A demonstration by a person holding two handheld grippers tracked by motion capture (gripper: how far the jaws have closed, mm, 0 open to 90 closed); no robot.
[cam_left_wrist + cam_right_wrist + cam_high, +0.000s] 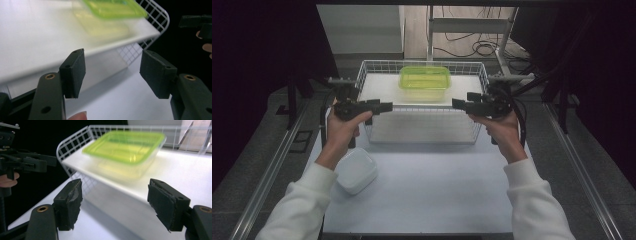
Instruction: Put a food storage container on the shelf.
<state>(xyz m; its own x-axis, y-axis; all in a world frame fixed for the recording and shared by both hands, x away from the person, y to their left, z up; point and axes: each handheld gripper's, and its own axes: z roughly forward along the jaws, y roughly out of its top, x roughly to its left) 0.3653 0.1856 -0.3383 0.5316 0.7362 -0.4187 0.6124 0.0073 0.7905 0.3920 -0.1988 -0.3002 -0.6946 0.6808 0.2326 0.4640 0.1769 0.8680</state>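
Note:
A clear box with a lime-green lid (424, 82) stands at the back of a white board inside a white wire basket (362, 75). My left gripper (386, 106) hovers at the basket's left side and points right. My right gripper (456, 104) hovers at the right side and points left. Both are level with the board's front edge. In the left gripper view the left gripper (112, 72) is open and holds nothing, with the green-lidded box (115, 8) beyond it. In the right gripper view the right gripper (115, 202) is open and holds nothing, short of the box (125, 147).
A white lidded tub (356, 170) lies on the white table (432, 190) by the left forearm. Metal rails run along both table sides. A metal frame and cables (477, 47) lie on the floor behind the basket.

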